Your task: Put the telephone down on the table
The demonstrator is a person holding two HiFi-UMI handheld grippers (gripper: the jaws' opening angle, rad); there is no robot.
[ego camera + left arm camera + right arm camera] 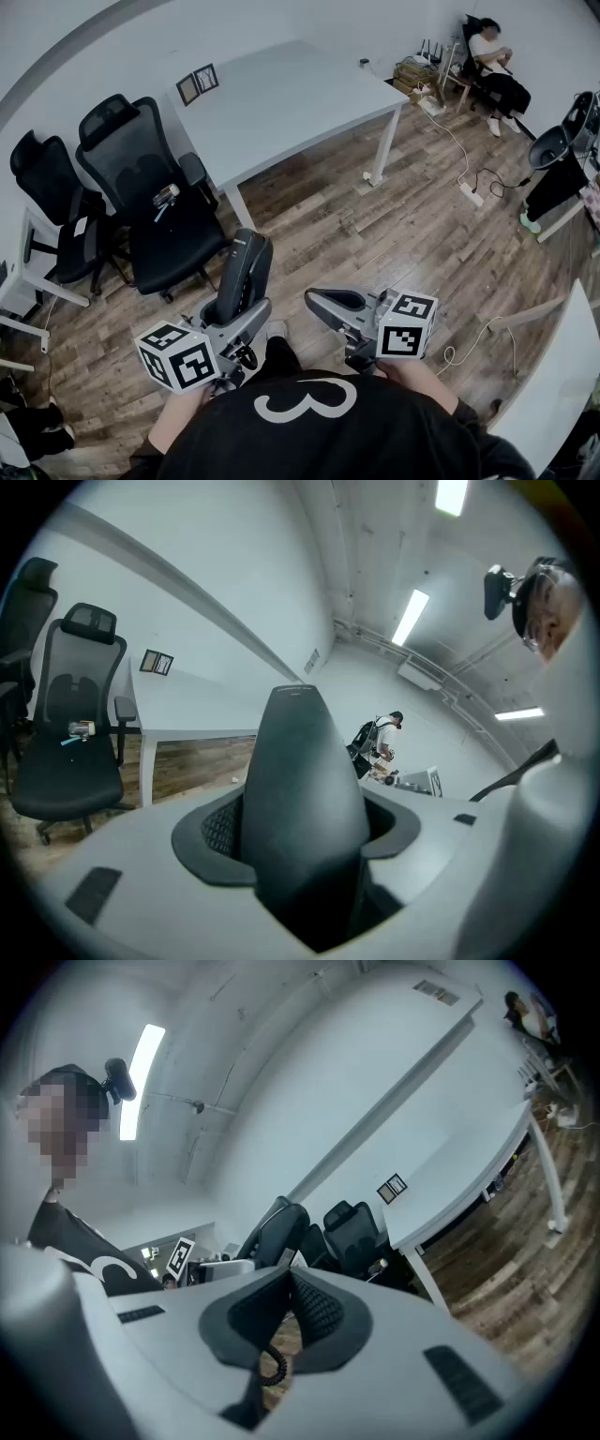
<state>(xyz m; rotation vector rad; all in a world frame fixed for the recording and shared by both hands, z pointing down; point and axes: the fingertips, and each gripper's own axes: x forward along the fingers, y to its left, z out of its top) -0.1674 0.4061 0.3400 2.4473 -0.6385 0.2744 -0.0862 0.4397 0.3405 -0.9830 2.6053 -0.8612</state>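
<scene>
My left hand-held gripper [236, 317] is clamped on the telephone [246, 270]. It is a dark handset standing nearly upright, its lower part between the jaws and its rounded top above them. In the left gripper view the telephone [300, 799] fills the gap between the two dark pads, which press on its sides.

My right hand-held gripper [322, 301] sits just beside the left one, with its jaws together. In the right gripper view the ribbed pads [319, 1309] meet at their tips with nothing clamped between them. A short piece of coiled cord [271, 1365] shows through the gap lower down, but I cannot tell what it is joined to.

The telephone is well apart from the bench [291, 94]. I hold it over the wooden floor [394, 234], close to my body and out from the bench's near long edge. Two small picture frames [198, 82] lie at the bench's left corner. Two black office chairs [159, 202] stand beside the bench's left end, and the nearer one has a small object on its seat. A seated person [494, 58] is beyond the bench's far right corner.
</scene>
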